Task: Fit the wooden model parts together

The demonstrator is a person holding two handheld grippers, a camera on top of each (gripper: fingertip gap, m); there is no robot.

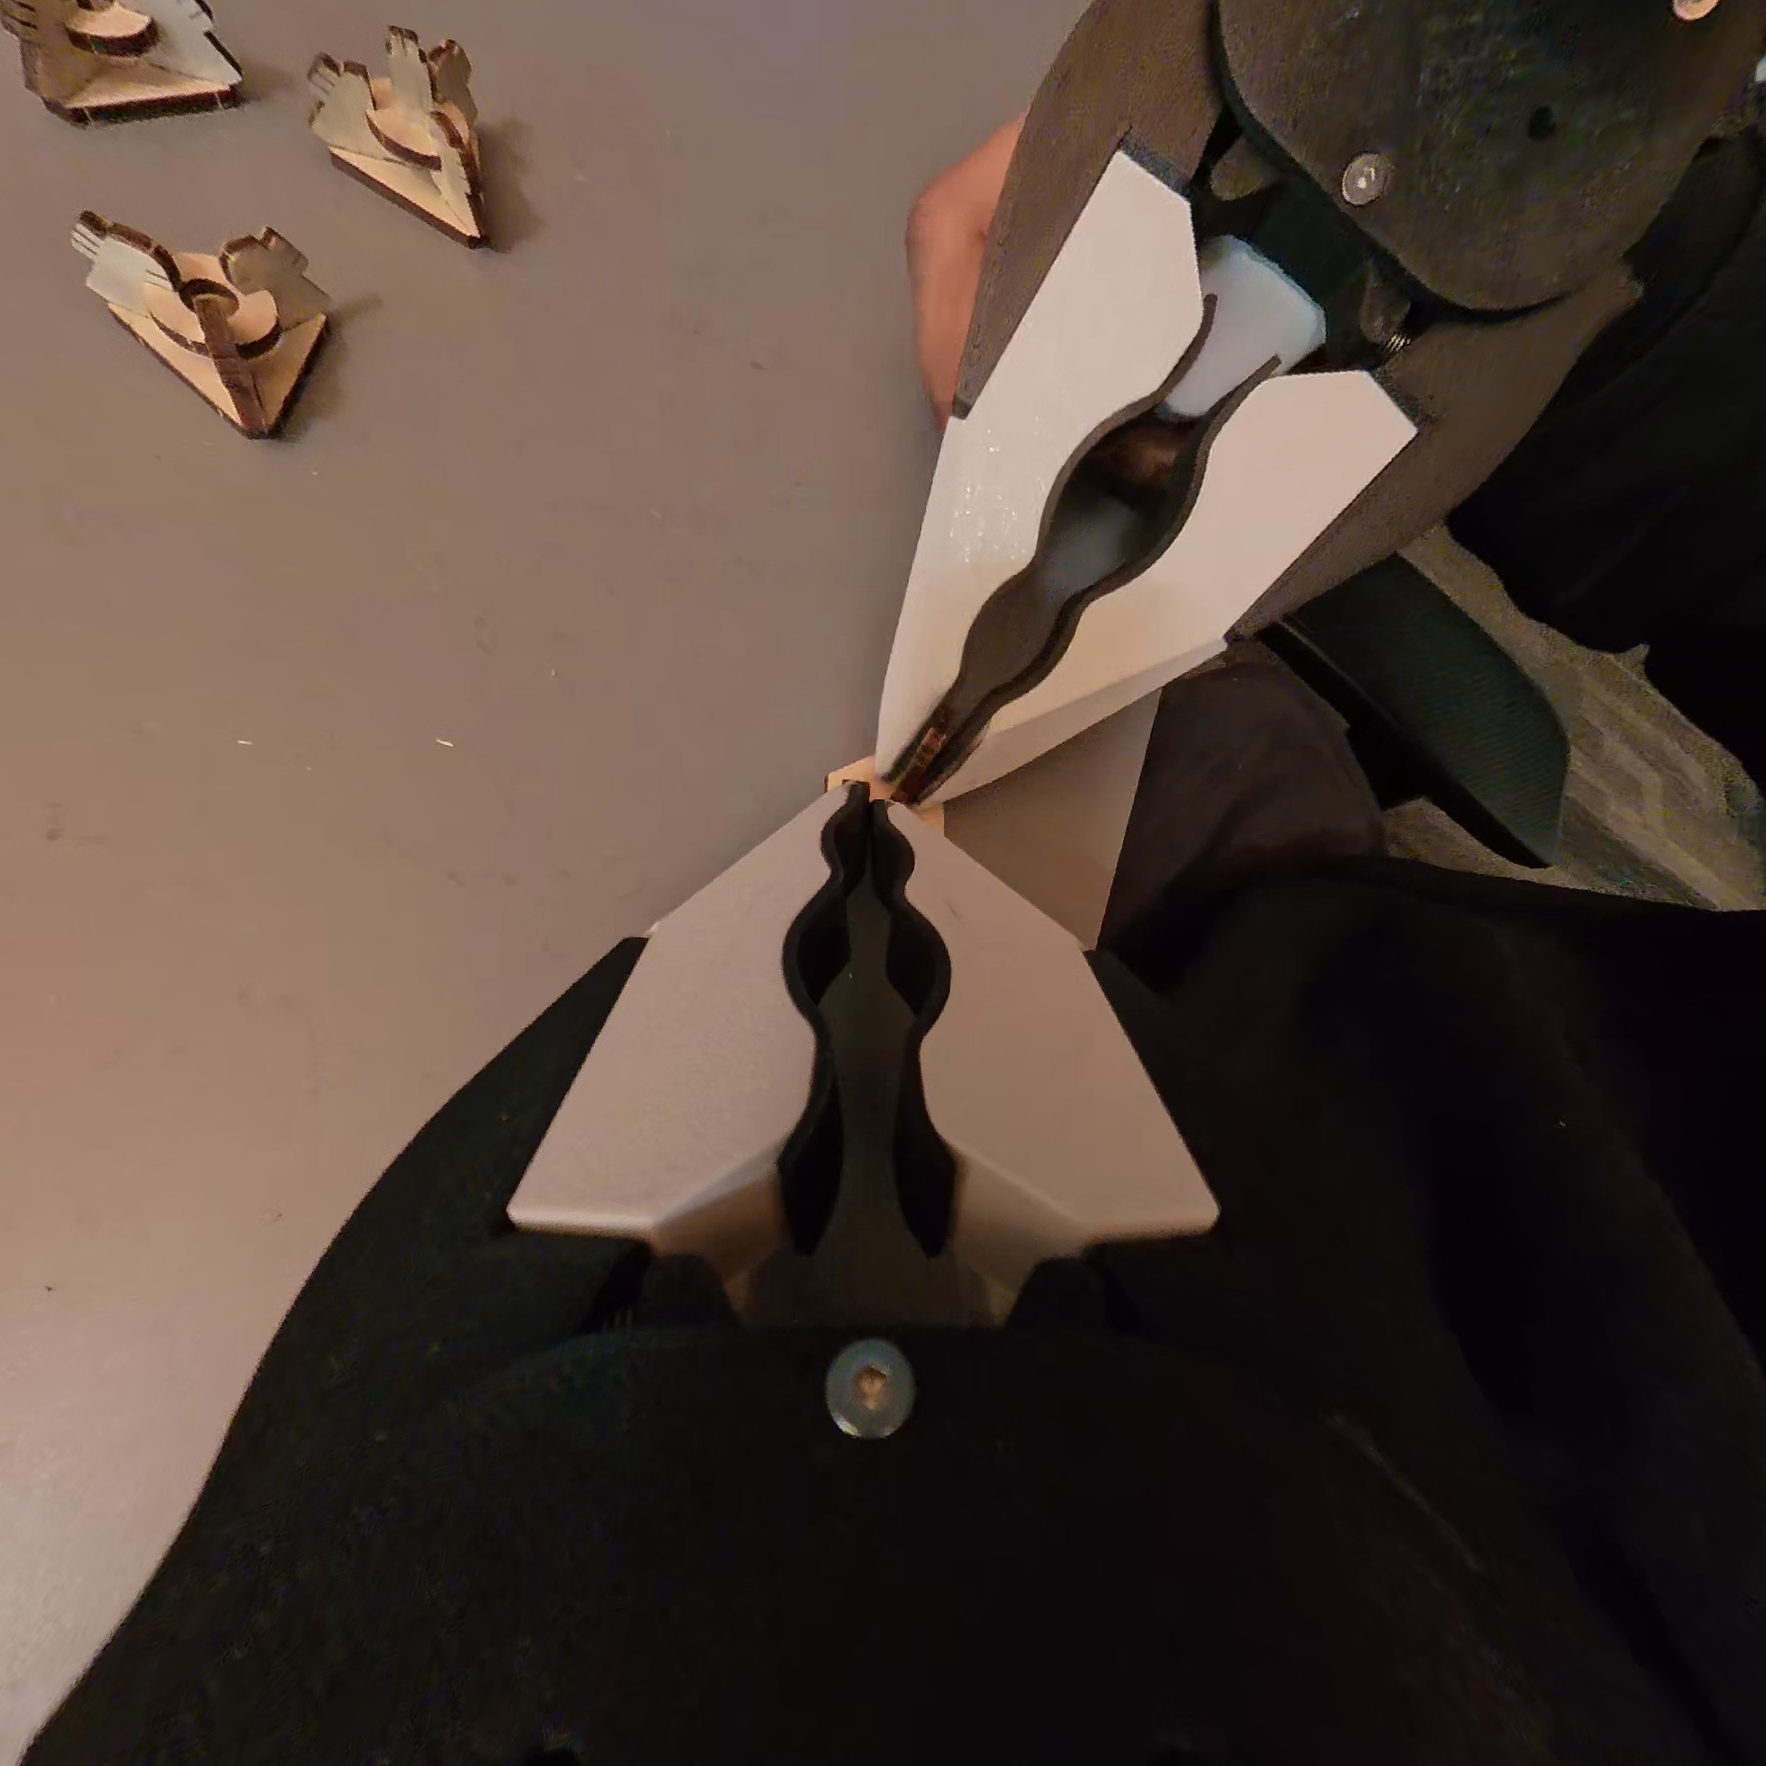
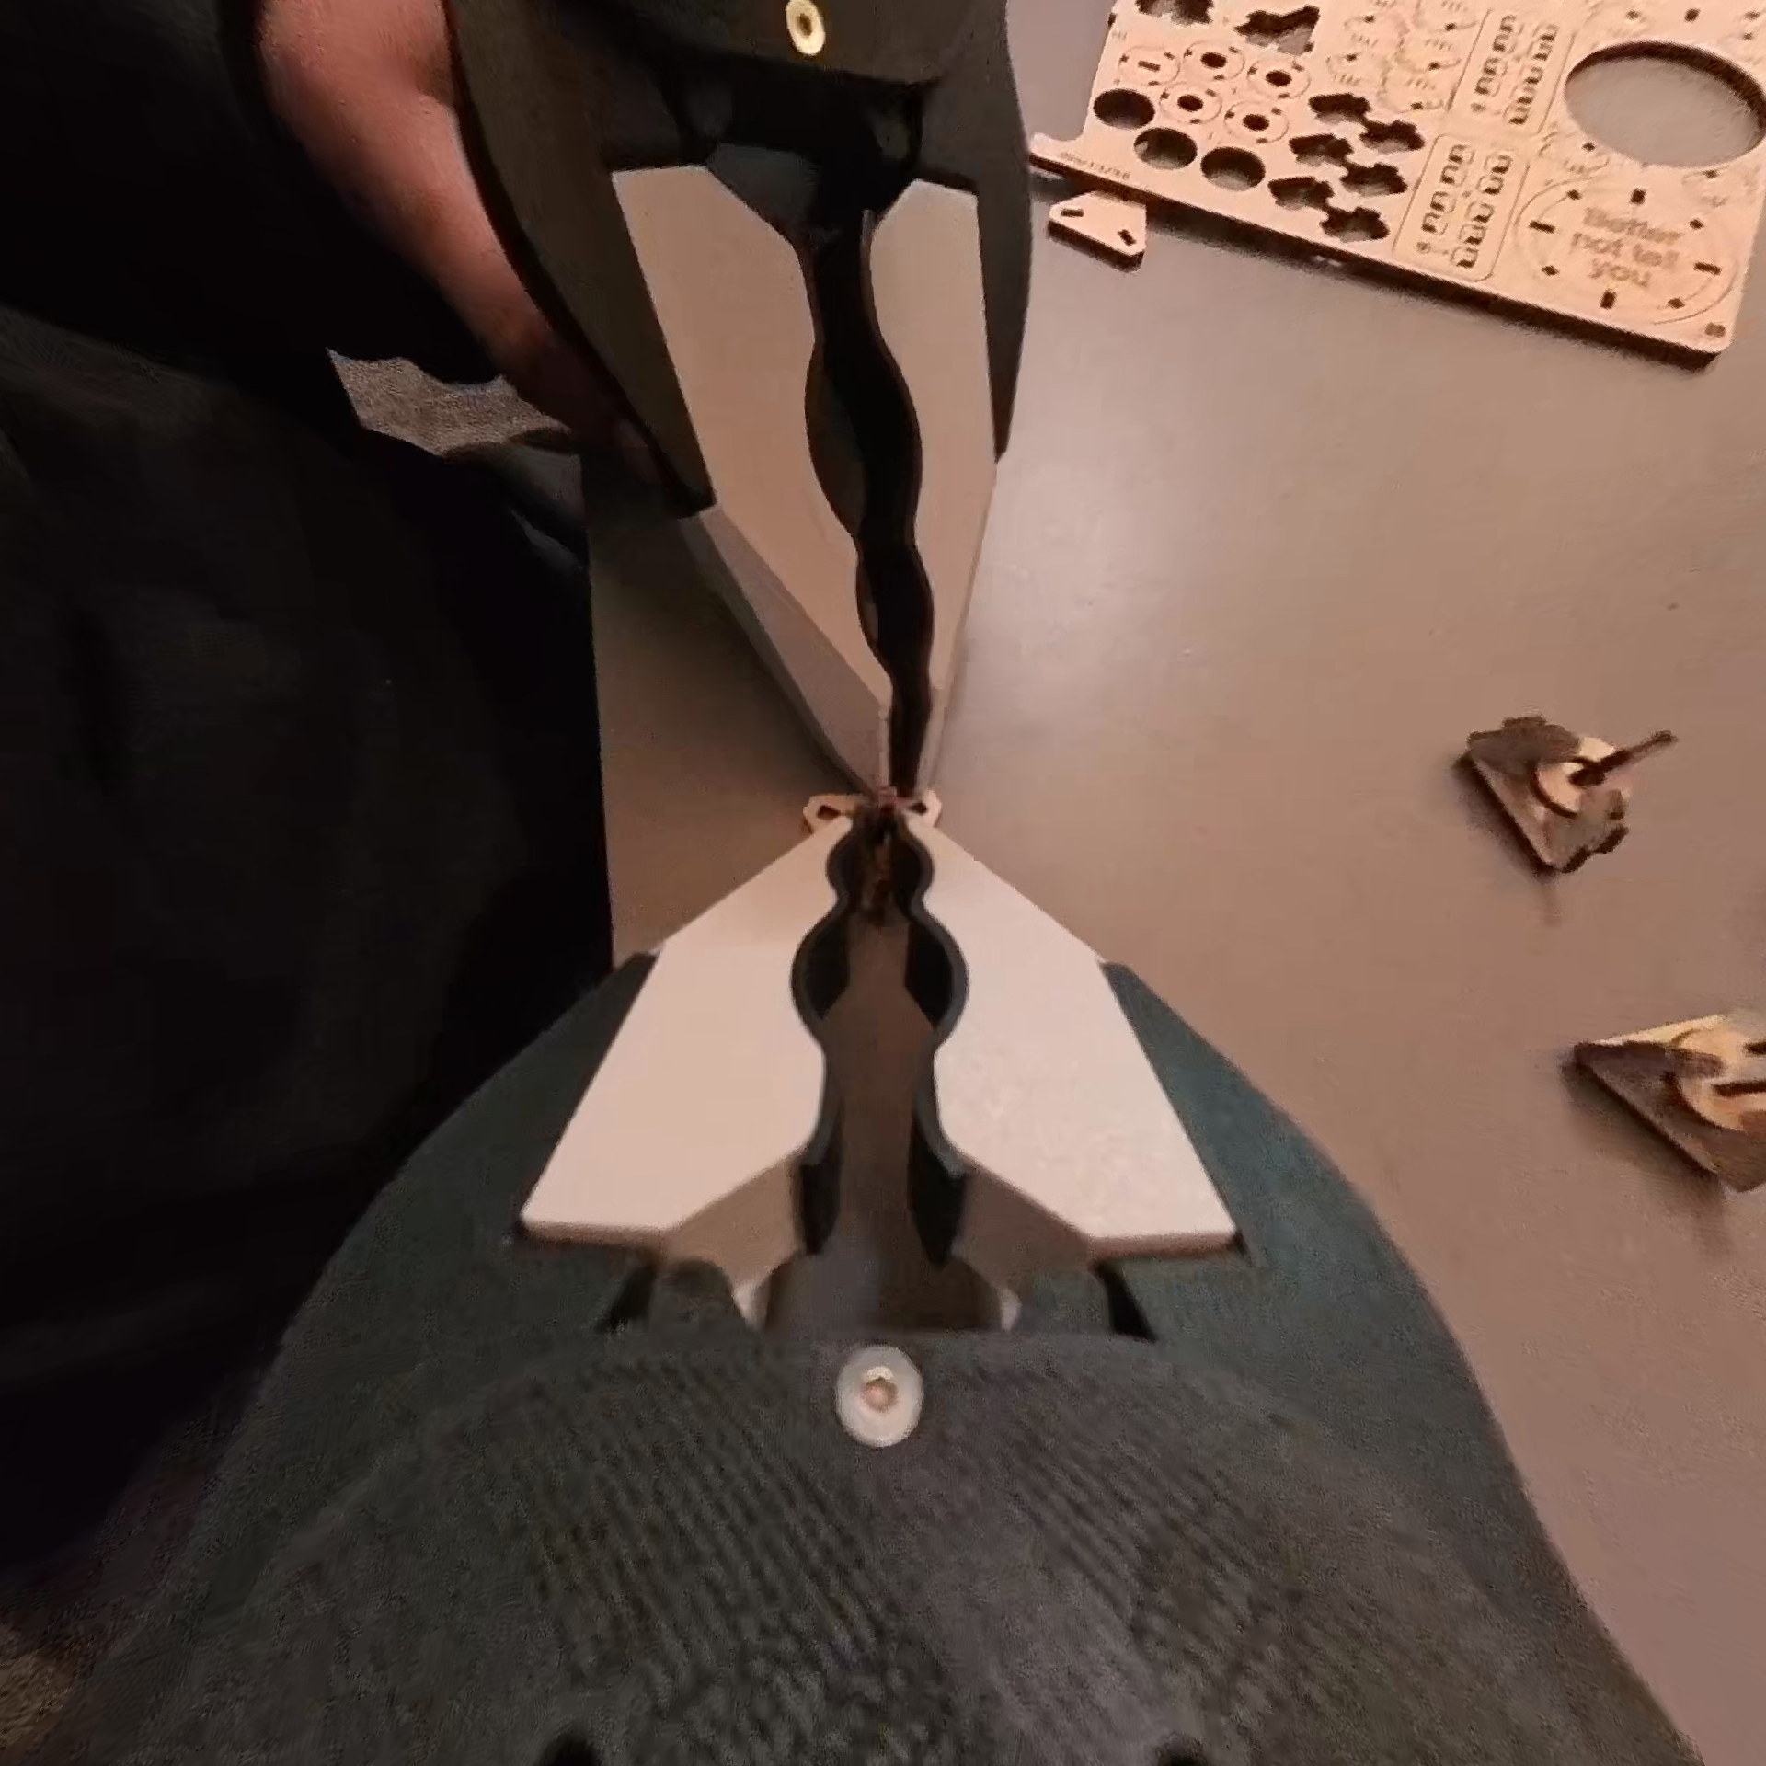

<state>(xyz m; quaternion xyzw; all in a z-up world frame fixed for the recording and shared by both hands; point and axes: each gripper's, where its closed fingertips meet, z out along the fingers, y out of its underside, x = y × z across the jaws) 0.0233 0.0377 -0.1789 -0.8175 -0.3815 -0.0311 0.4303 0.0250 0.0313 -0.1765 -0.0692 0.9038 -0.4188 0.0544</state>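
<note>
Both grippers meet tip to tip at the table's point(image 1: 401, 612) near edge. The right gripper point(image 1: 919, 764) is clamped on a thin wooden piece point(image 1: 932, 748), held edge-on above a flat wooden plate point(image 2: 824, 812). The left gripper point(image 1: 865, 795) is closed at the plate, apparently steadying it; contact cannot be told. Assembled wooden pieces point(image 1: 205, 320) lie apart, toward the far edge.

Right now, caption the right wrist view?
Two grippers meet tip to tip over a small wooden piece on the table.
</note>
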